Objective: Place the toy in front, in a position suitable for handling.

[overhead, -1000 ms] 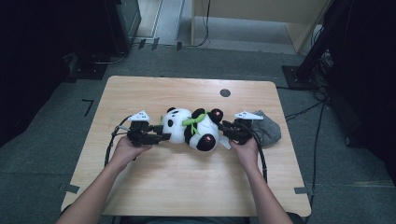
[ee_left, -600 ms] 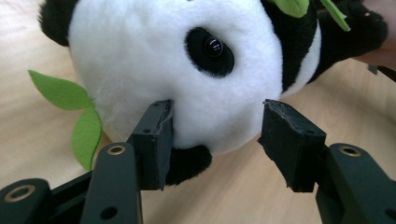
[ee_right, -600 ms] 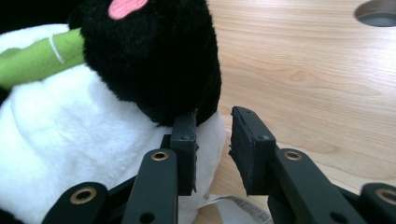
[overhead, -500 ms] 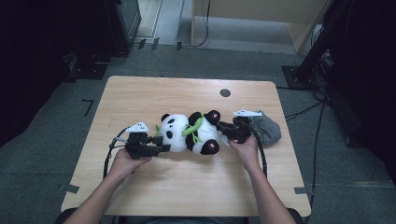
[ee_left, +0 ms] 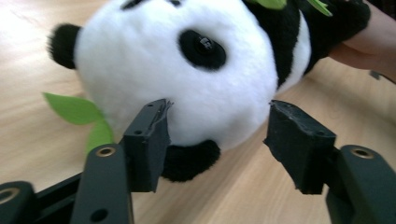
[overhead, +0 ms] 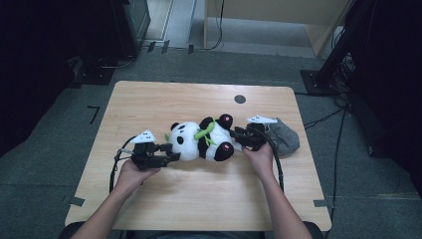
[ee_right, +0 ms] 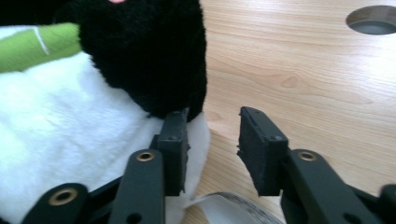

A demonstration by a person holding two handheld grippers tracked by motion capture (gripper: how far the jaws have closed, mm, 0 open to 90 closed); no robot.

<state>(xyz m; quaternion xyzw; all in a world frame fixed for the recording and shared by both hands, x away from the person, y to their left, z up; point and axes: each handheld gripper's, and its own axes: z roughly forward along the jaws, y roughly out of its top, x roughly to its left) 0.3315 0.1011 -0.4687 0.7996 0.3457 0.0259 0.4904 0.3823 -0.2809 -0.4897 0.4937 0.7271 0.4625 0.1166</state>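
Lay mid-table: black-and-white plush panda toy. Left gripper, jaws just widened, gaped around its head; right gripper, just widened, gaped beside its rump.

Your left gripper, lower left of the high view: black body, white-grey three-cornered plate with small dark marks on top, black cable looping off its left side. Your right gripper, right of centre: same black build, same pale plate, black cable trailing down along your forearm. Your forearms are bare, no sleeves in frame. In the gripper views, your jaws are matte black blocks with rough, worn pad edges, mounted on black links with brass-coloured rivets and small round holes.
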